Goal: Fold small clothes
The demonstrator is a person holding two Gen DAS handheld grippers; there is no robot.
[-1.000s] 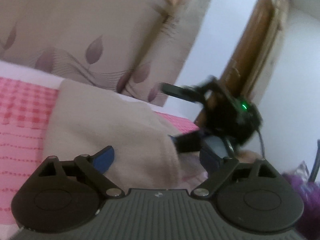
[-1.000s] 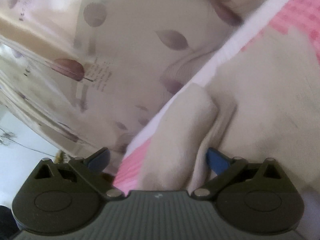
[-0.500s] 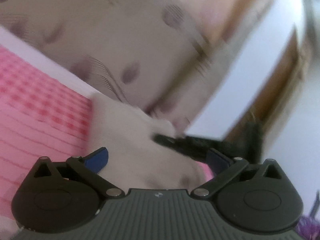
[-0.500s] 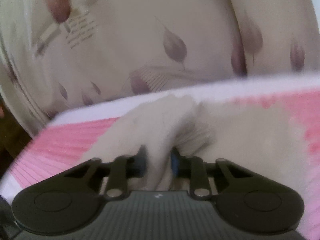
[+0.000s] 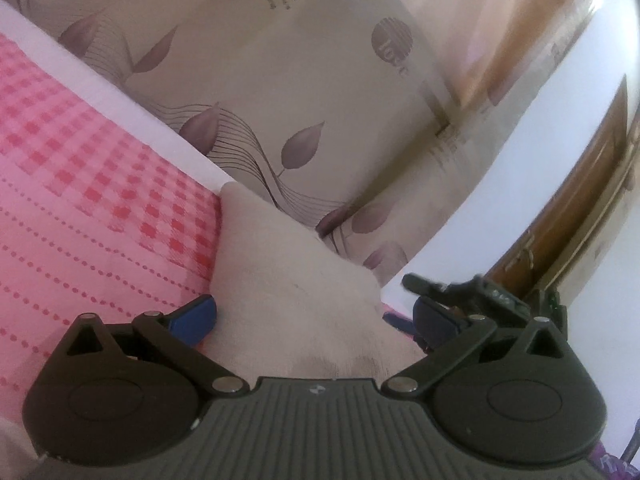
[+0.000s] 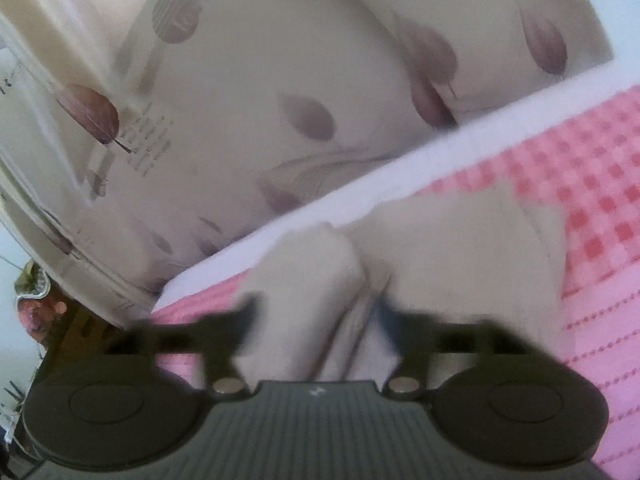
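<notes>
A bed [image 5: 80, 184] fills the lower part of both views, spread with a pink checked sheet [image 6: 592, 184], and a leaf-print curtain [image 5: 280, 80] hangs just behind its far edge. The sheet gives a flat, wide surface to fold on, which is likely why the work is done here.

The garment [image 5: 296, 280], a small cream-coloured piece, lies on the sheet close to that far edge. In the right wrist view it shows a rolled or doubled flap [image 6: 312, 280] lying over the flatter part, so I judge a fold has been laid and the piece is partly done; what kind of garment it is cannot be told.

The left gripper [image 5: 312, 316] sits low over the near side of the cloth with its jaws spread wide, a blue pad [image 5: 196, 316] on either side of the fabric and neither pressing on it: released, holding nothing. It seems placed to straddle the next edge.

The right gripper [image 6: 316, 316] is blurred with motion. Its jaws have just been opening, and they stand apart with the flap between them but not pinched. That reads as letting go once the fold is down. It also shows at the right of the left wrist view, beside the cloth's corner.
</notes>
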